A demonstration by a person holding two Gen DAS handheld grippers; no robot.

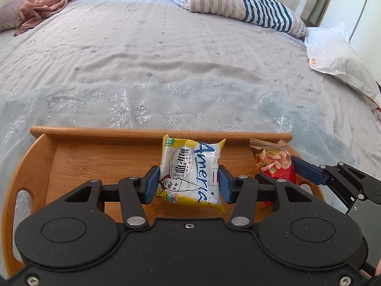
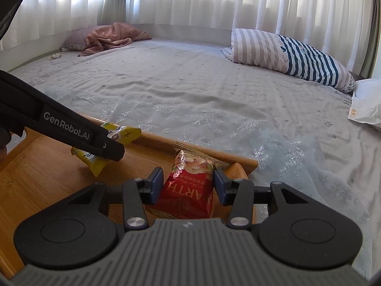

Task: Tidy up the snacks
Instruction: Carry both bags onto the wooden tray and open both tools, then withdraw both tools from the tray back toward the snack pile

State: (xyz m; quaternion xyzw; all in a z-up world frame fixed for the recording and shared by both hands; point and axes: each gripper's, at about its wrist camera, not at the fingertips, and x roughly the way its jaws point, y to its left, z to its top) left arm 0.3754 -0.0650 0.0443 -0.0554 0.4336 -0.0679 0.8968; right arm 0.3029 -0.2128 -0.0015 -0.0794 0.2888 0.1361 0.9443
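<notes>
A wooden tray [image 1: 71, 152] lies on the bed. My left gripper [image 1: 189, 181] is shut on a yellow and white snack packet [image 1: 190, 166] and holds it over the middle of the tray. My right gripper [image 2: 188, 183] is shut on a red snack packet [image 2: 188, 186] at the tray's [image 2: 47, 174] right end, close to the far rim. The red packet [image 1: 273, 164] and the right gripper's blue pad [image 1: 307, 169] also show in the left wrist view. The yellow packet [image 2: 123, 135] and the left gripper's arm [image 2: 71, 131] show in the right wrist view.
The tray rests on a pale blue snowflake cloth [image 1: 142, 107] over a grey bedspread [image 1: 166, 47]. A striped pillow [image 1: 238, 2] lies at the far right, a white pillow [image 1: 338, 59] at the right edge, a brown cloth [image 1: 45, 4] at the far left. Curtains [image 2: 214, 0] hang behind the bed.
</notes>
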